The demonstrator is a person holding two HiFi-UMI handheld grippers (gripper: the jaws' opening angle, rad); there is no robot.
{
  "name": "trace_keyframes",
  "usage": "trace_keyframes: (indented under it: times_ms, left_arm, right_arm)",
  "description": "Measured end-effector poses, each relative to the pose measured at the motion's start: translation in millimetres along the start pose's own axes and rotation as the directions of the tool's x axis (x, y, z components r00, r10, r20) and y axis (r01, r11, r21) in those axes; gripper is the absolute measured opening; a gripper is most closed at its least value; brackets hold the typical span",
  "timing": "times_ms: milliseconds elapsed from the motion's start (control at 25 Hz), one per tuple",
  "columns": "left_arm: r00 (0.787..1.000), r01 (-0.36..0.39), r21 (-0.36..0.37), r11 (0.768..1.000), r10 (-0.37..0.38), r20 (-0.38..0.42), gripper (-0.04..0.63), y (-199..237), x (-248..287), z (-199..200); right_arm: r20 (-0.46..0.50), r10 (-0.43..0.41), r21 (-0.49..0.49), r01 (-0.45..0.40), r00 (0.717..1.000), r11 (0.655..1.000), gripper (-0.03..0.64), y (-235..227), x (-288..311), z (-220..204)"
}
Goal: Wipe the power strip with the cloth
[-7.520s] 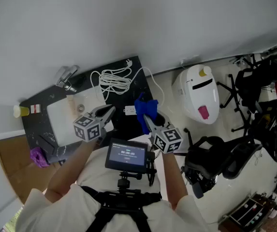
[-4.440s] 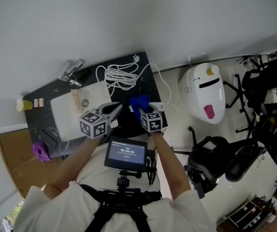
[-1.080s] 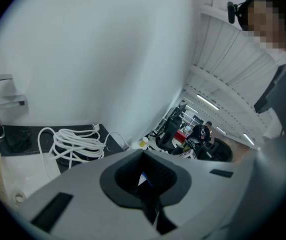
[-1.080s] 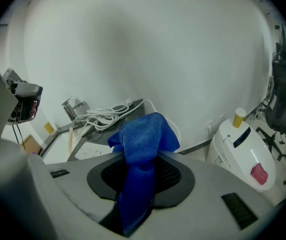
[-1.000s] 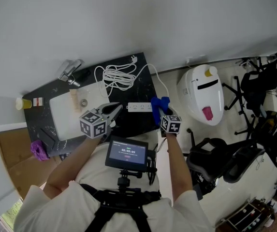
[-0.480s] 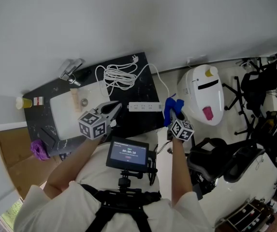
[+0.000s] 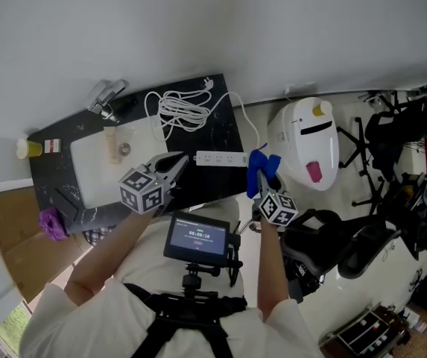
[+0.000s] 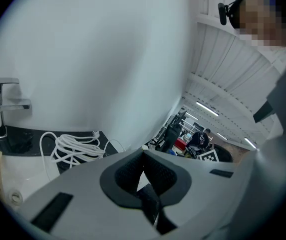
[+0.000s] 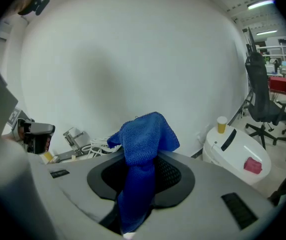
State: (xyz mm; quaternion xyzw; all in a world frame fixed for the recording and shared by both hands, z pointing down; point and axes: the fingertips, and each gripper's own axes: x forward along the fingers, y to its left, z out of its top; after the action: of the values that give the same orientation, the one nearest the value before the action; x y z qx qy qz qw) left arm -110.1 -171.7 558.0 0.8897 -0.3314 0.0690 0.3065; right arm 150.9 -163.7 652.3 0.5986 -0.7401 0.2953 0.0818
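The cloth (image 9: 143, 146), a blue one, was seen pinched between the jaws of the right gripper (image 7: 262, 183), with its free end bunched above their tips. The power strip (image 7: 220, 158) was laid flat on the black countertop (image 7: 226, 125), just to the left of that gripper and apart from the cloth. It was set between the two grippers, with the left gripper (image 7: 171, 165) held near its other end. The right gripper was held at the counter's right edge.

Farther back on the countertop, a coil of white cable (image 7: 177, 110) was seen behind the strip, and a white sink basin (image 7: 94, 166) to its left. A faucet (image 7: 103, 100) was mounted at the wall and a yellow cup (image 7: 27, 148) was stood at the far left corner. Beyond the counter, a white rounded appliance (image 7: 302, 144) was placed on the pale floor by the plain wall, with a black office chair (image 7: 340, 245) near it.

The right jaws were closed firmly on the cloth. The left jaws were brought together with nothing between them, and nothing was touched by them.
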Motion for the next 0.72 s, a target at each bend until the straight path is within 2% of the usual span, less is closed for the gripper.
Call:
trace_keyframes:
  times_ms: [200, 360, 520, 720]
  left_arm:
    - [1.000, -0.006, 0.010, 1.000, 0.006, -0.003, 0.008, -7, -7, -8]
    - [0.999, -0.049, 0.027, 0.998, 0.049, 0.023, 0.008, -24, -17, -10]
    - [0.993, -0.107, 0.026, 0.994, 0.106, 0.061, 0.008, -58, -19, -13]
    - [0.982, -0.150, -0.032, 0.988, 0.153, 0.111, 0.006, -131, -12, -31]
  right_arm:
    - [0.033, 0.051, -0.005, -0.051, 0.998, 0.999, 0.103, 20, -11, 16]
    - [0.053, 0.127, -0.018, -0.127, 0.990, 0.992, 0.104, 31, -29, 27]
    - [0.068, 0.194, -0.027, -0.192, 0.979, 0.981, 0.103, 23, -59, 41]
    - [0.065, 0.263, -0.065, -0.258, 0.963, 0.964, 0.104, -6, -125, 50]
